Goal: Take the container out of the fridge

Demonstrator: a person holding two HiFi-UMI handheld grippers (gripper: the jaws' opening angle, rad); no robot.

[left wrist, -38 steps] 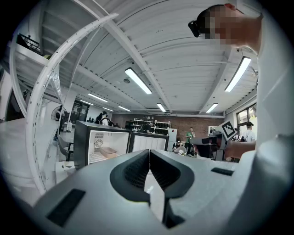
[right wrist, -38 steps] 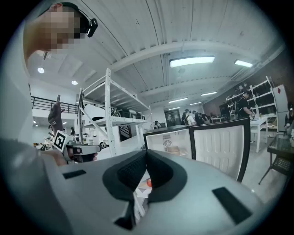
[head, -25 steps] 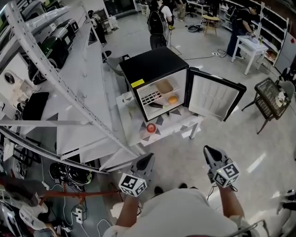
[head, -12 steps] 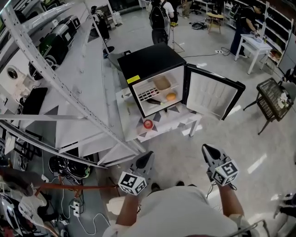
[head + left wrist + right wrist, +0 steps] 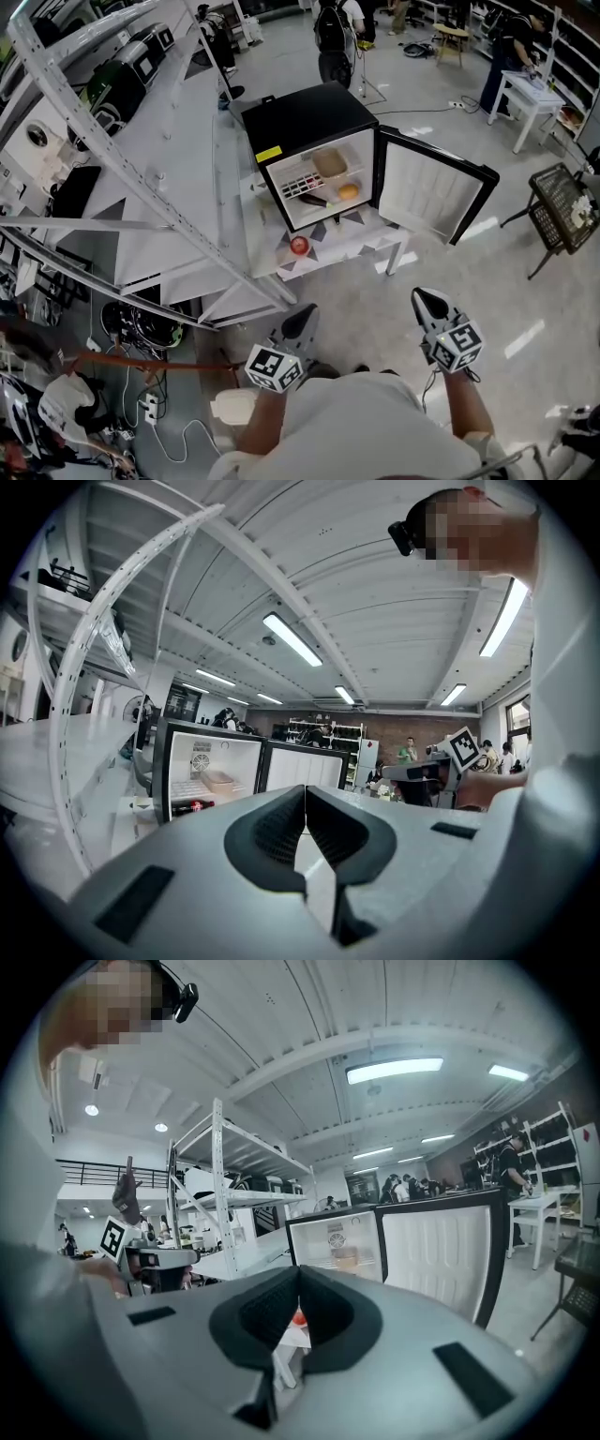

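Observation:
A black mini fridge [image 5: 309, 120] stands on a low white table [image 5: 367, 246] with its door [image 5: 433, 192] swung open to the right. On its upper shelf lies a tan container [image 5: 330, 161], also seen as the container [image 5: 223, 780] in the left gripper view and the container [image 5: 345, 1258] in the right gripper view. My left gripper [image 5: 302, 322] and right gripper [image 5: 427, 302] hover over the floor, far short of the fridge. Both are shut with nothing between the pads: left gripper [image 5: 305, 789], right gripper [image 5: 298, 1274].
Inside the fridge are an orange fruit [image 5: 348, 192], a dark bottle [image 5: 314, 200] and a white rack [image 5: 298, 185]. A red object [image 5: 299, 246] sits on the table's front. White metal shelving [image 5: 141, 178] fills the left. People stand far behind, and a black wire table [image 5: 562, 211] is at right.
The head view has shifted: the fridge now sits slightly higher in the picture. Both grippers stay shut at about the same places in front of me.

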